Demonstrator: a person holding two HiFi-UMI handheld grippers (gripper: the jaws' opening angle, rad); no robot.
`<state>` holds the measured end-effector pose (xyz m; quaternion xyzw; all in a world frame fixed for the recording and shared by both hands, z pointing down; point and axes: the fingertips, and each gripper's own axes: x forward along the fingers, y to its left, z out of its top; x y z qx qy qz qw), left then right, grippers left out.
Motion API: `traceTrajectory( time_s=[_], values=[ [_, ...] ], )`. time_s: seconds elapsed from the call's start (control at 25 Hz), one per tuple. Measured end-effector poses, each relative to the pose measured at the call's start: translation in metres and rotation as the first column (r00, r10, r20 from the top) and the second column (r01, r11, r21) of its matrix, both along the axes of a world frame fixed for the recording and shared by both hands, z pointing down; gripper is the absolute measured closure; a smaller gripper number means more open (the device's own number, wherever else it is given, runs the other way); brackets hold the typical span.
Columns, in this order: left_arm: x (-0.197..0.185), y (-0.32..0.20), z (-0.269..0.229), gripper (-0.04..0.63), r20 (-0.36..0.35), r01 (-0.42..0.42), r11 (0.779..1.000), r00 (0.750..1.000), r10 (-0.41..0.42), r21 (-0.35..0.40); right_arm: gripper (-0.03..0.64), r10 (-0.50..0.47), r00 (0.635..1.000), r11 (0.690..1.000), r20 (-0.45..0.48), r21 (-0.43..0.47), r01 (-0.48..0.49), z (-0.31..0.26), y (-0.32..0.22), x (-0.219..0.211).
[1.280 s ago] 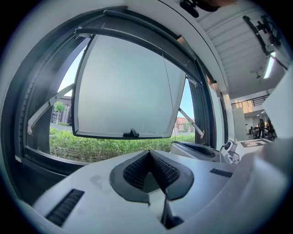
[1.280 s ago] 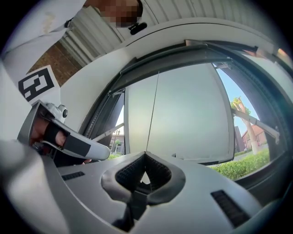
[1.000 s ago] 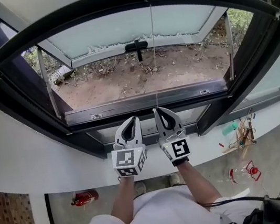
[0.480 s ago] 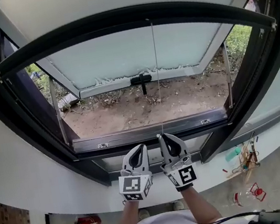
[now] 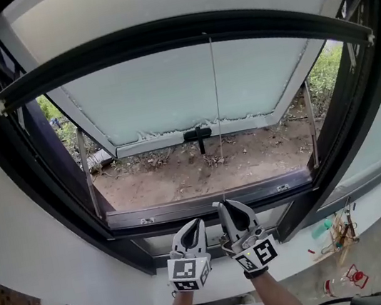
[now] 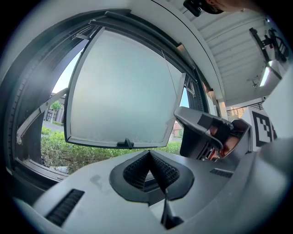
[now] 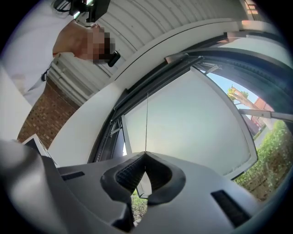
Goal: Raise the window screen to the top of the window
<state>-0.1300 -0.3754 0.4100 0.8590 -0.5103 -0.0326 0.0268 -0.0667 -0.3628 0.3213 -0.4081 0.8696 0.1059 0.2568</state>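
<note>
In the head view, the screen bar (image 5: 177,31) spans the window frame (image 5: 50,179) high up. A strip of the swung-out pane (image 5: 187,91) shows above it, so I judge the screen is short of the top. A thin cord (image 5: 218,107) drops from the middle of the bar to the right tongs (image 5: 223,206), low by the sill. The left tongs (image 5: 196,224) sit just beside them.

In the left gripper view, the left tongs are pressed together at the tips with nothing between them.

In the right gripper view, the right tongs are pinched on the cord, which runs straight up from the tips toward the bar.

The cord is thin and could slide through the pads, leaving the bar free. A pull off to one side could tilt the bar and jam it in the frame.
</note>
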Motion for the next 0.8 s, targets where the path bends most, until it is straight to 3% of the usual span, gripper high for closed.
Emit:
traceTrajectory(
  time_s=[0.36,0.64,0.8],
  values=[
    [0.000,0.005,-0.022,0.595,-0.032,-0.025,0.999,0.999,0.026,0.034,0.615,-0.030,0.998,0.996,0.061,0.091,0.024,-0.055,0.027,0.008],
    [0.001,0.008,-0.028,0.595,-0.035,-0.042,0.998,0.998,0.044,0.039,0.615,0.012,0.998,0.980,0.065,0.200,-0.025,-0.106,0.040,0.015],
    [0.000,0.010,-0.030,0.595,-0.027,-0.049,0.998,0.998,0.050,0.035,0.615,-0.071,0.994,0.965,0.084,0.259,0.047,-0.136,0.054,0.013]
  ],
)
